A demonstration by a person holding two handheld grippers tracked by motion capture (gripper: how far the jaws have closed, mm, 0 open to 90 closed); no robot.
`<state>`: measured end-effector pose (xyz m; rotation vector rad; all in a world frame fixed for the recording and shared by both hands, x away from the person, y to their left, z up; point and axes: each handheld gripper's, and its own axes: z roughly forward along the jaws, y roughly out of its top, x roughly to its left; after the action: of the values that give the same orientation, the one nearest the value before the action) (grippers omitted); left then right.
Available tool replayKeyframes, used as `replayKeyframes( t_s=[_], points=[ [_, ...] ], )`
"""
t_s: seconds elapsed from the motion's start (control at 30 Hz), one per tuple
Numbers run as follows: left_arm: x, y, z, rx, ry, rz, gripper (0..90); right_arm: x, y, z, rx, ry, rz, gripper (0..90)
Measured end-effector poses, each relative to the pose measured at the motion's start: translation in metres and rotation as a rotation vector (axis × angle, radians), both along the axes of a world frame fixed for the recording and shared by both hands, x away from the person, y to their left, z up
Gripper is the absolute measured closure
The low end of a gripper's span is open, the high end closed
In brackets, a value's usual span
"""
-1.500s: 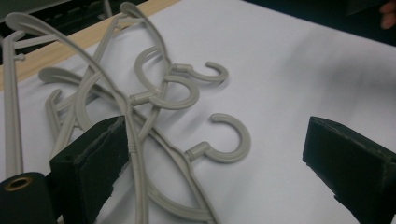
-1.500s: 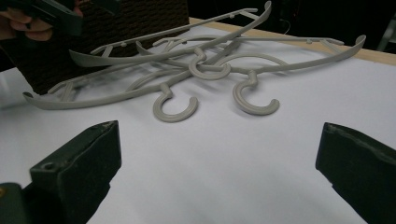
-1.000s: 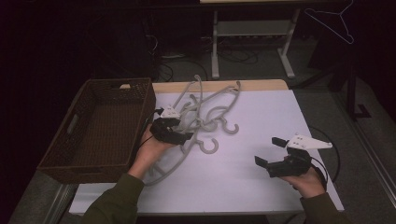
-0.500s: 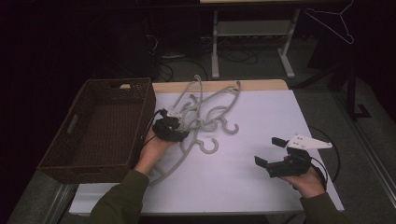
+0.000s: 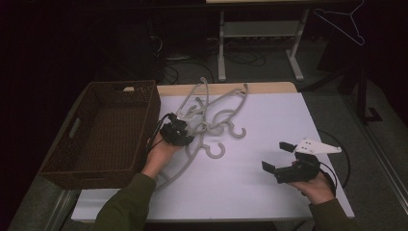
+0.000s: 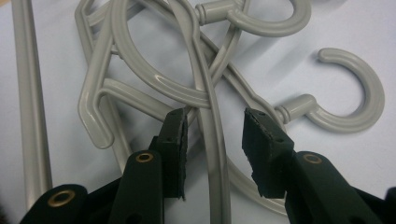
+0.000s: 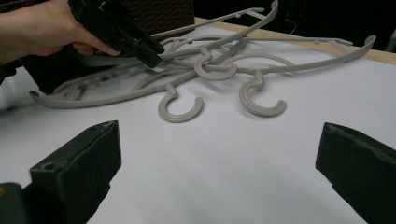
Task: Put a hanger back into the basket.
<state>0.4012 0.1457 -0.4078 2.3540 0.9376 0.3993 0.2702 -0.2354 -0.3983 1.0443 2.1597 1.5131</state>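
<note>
Three hooks (image 7: 180, 108), hanger pile (image 5: 211, 120)

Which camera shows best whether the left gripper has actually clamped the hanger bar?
The left gripper view: the left gripper straddles a grey hanger bar, its jaws just closing, gaps either side. The high view hides the pads; the right gripper view shows it side-on.

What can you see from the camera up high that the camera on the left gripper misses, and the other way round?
The high view takes in the brown wicker basket beside the pile, the right gripper open and apart from it, and the whole white table. The left gripper view gives the close detail: one grey hanger bar runs between the jaws, which have just been closing, with a gap left at each pad. Both show the tangled grey hangers and the left gripper at them.
</note>
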Motion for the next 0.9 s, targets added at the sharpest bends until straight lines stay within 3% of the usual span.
replayKeyframes(
  t_s=[0.4,0.6,0.9],
  points=[
    [0.0005,-0.0065,-0.0043,0.062,0.016,-0.002,71.2,0.0004,0.0,-0.0006,-0.007,-0.002,0.008,0.0],
    [0.0019,-0.0059,-0.0015,0.054,0.022,0.011,78.3,0.0008,0.0003,-0.001,-0.012,-0.004,0.009,0.0],
    [0.0014,-0.0077,-0.0001,0.042,0.041,0.015,81.0,0.0008,0.0001,-0.0011,-0.014,-0.003,0.009,0.0]
  ],
)
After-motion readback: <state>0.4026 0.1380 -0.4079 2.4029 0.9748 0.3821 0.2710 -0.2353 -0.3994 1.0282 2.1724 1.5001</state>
